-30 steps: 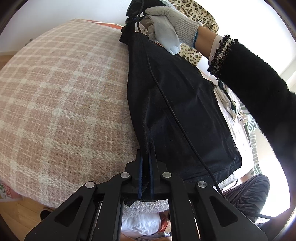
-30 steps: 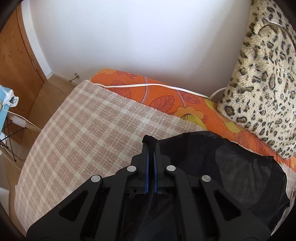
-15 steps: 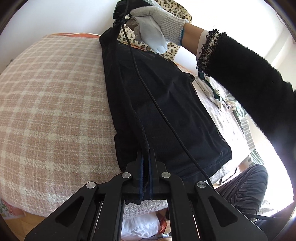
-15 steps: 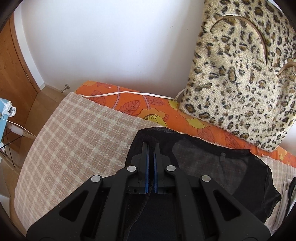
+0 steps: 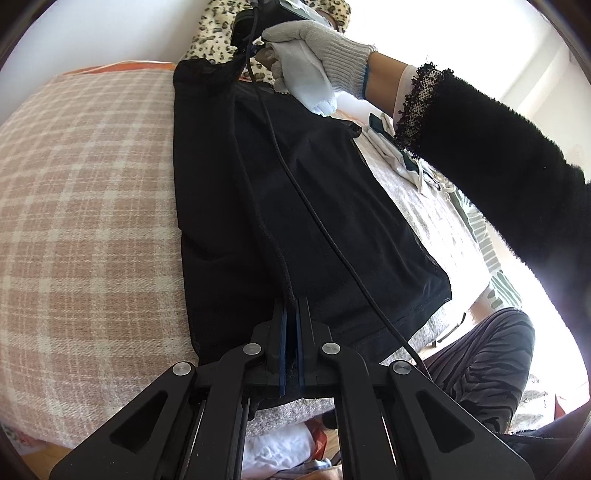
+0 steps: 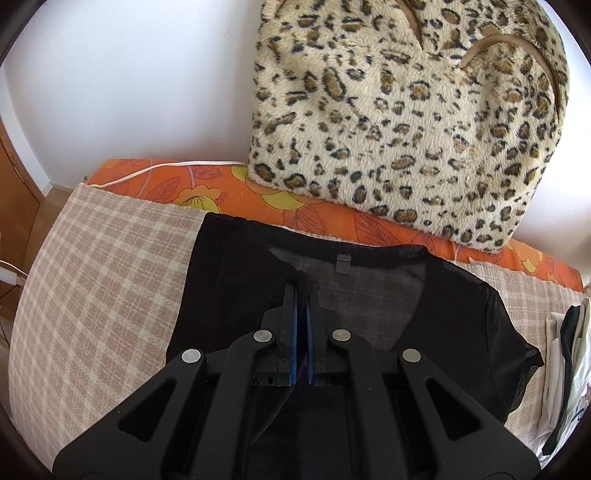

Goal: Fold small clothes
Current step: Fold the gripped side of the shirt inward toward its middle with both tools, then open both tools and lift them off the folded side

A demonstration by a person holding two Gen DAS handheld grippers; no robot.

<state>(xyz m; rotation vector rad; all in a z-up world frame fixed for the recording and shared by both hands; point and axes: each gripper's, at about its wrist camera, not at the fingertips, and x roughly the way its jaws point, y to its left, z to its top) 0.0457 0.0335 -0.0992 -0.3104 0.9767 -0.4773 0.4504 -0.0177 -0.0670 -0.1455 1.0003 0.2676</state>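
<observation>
A sheer black top (image 5: 314,206) lies stretched along the plaid blanket (image 5: 85,206), its left side folded inward. My left gripper (image 5: 291,314) is shut on the folded edge at the near hem end. My right gripper (image 6: 303,295) is shut on the same folded edge by the neckline, where the black top (image 6: 461,314) spreads flat with its collar tag showing. In the left wrist view the right gripper (image 5: 251,33) sits at the far end, held by a white-gloved hand (image 5: 314,62).
A leopard-print cushion (image 6: 406,118) leans on the white wall behind an orange floral sheet (image 6: 229,184). Other white and green clothes (image 6: 569,362) lie to the right. A black cable (image 5: 332,240) runs across the top. The person's sleeve (image 5: 498,166) and striped trousers (image 5: 480,354) are at right.
Both grippers have carried the held edge rightward over the garment, so the left side now lies folded in. The right gripper moved toward the leopard cushion and lower to the neckline.
</observation>
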